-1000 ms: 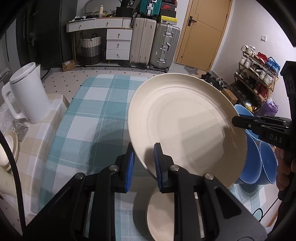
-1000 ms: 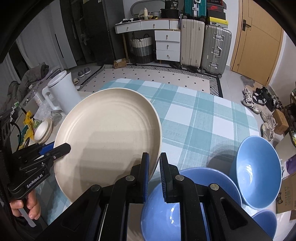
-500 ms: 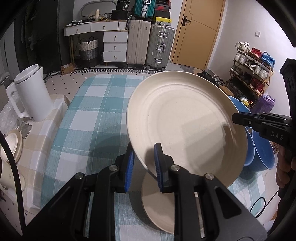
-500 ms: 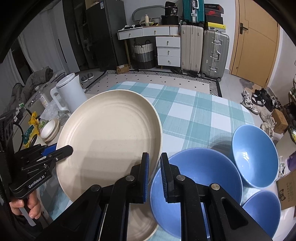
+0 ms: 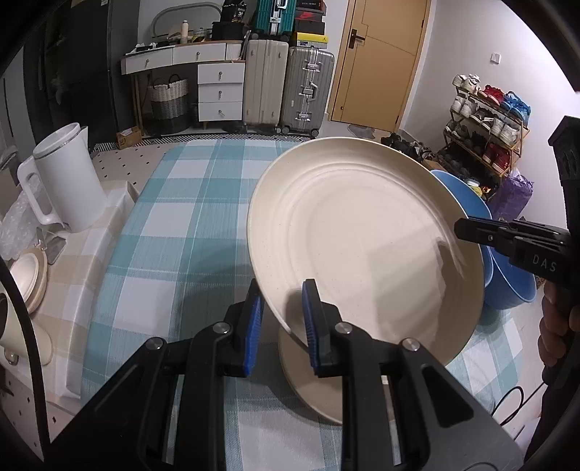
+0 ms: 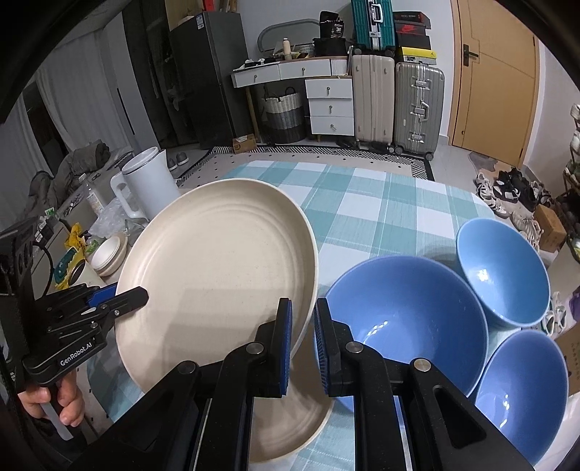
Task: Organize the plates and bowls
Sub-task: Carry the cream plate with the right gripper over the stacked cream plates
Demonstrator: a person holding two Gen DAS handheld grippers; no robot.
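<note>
Matt speckled plate [image 5: 366, 232], glossy blue bowls [image 6: 406, 308] (ceramic-looking) — woven tablecloth [image 5: 174, 232]

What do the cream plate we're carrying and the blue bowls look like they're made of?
Cream plate: matte and faintly speckled with moulded rings, probably wheat-straw plastic or melamine, possibly matte stoneware. Blue bowls: glossy with sharp light glints, likely glazed ceramic, though smooth plastic can't be excluded.

"GenRobot.AI" printed white on left tool [image 6: 125, 297] body. "DAS" on right tool [image 5: 467, 229] body. "36" label on black box [image 6: 335, 29] atop the drawers.
</note>
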